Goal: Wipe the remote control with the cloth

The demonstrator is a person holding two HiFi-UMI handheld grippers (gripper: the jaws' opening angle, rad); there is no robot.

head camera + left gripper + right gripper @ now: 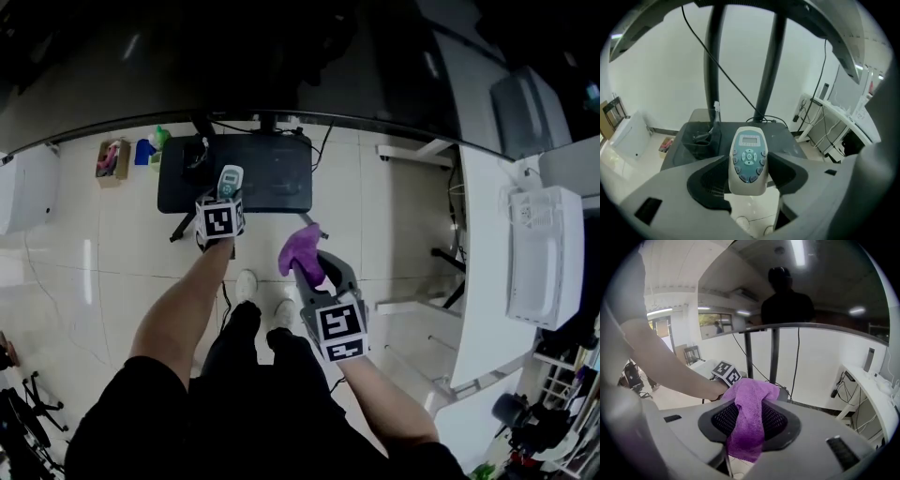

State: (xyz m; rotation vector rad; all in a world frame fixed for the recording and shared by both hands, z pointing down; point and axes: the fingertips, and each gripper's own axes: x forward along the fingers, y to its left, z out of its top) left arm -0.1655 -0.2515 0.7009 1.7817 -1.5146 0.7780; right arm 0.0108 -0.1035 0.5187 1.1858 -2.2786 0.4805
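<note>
The remote control [231, 176] is clamped in the wide-set left hand-held gripper [749, 168], and the cloth [302, 251], at its four o'clock, is pinched in the right hand-held gripper [747, 420], so wiping is judged not yet begun.

The left claw [228, 193] leads the right claw [309, 261], both gripping.

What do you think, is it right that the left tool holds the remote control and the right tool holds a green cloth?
Not quite: the cloth is purple, not green, as the right gripper view shows. The left tool does hold the remote control, and the right tool holds the cloth.
</note>
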